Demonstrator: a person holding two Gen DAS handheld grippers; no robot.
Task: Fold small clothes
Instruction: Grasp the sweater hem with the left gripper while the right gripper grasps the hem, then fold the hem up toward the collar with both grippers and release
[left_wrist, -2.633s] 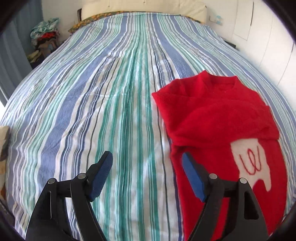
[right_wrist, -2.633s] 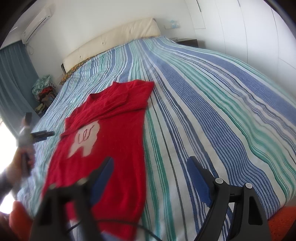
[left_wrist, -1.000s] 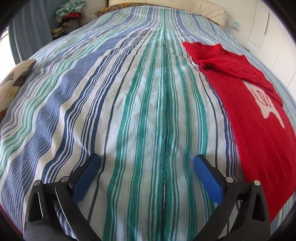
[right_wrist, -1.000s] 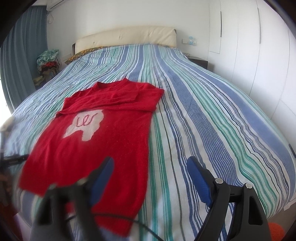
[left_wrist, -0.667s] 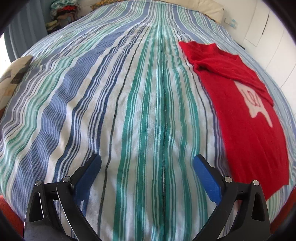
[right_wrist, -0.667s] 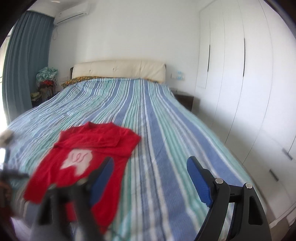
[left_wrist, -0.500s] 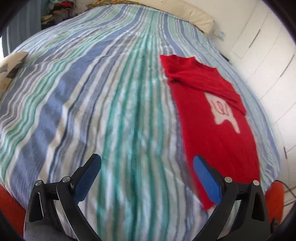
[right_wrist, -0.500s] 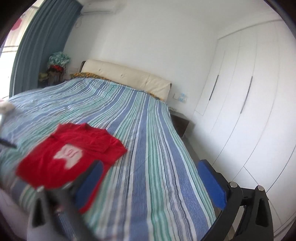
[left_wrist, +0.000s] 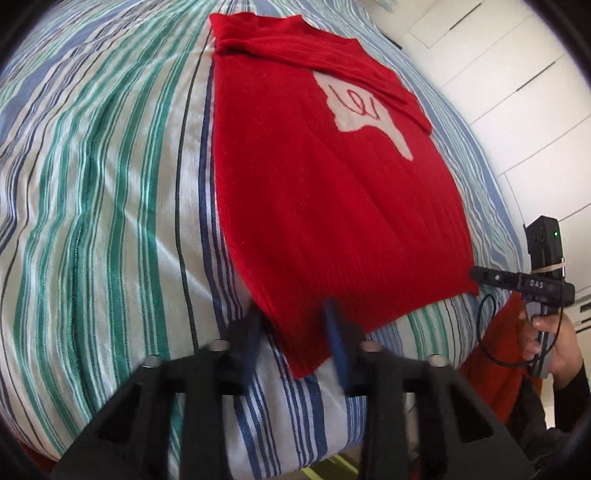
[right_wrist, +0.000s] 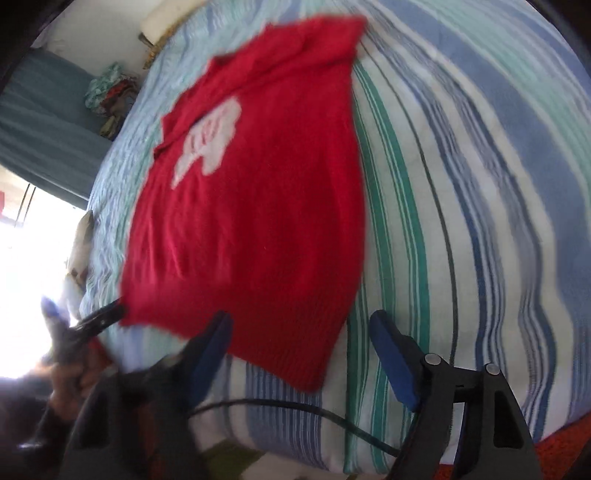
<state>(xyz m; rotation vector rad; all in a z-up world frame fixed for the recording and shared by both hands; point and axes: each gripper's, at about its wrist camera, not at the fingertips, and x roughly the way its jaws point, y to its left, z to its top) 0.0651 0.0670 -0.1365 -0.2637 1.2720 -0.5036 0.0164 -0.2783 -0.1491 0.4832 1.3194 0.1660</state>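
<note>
Partly blurred: both grippers' jaws apart, straddling red sweater (left_wrist: 325, 192) hem corners.

Striped bedspread (left_wrist: 110, 192) fills most of both views, running ahead of and beneath the tool; blue, green and white stripes. White wardrobe doors (left_wrist: 517, 81) far right in the left view. Right view, blurred: headboard (right_wrist: 166, 14) at the far end up top, clothes pile (right_wrist: 110, 92) beside a blue curtain (right_wrist: 44, 122) upper left, bright window (right_wrist: 22, 280) at left. Black cable (right_wrist: 295, 413) crosses low, just ahead of the tool. Orange floor covering (right_wrist: 561, 454) at bottom right.
</note>
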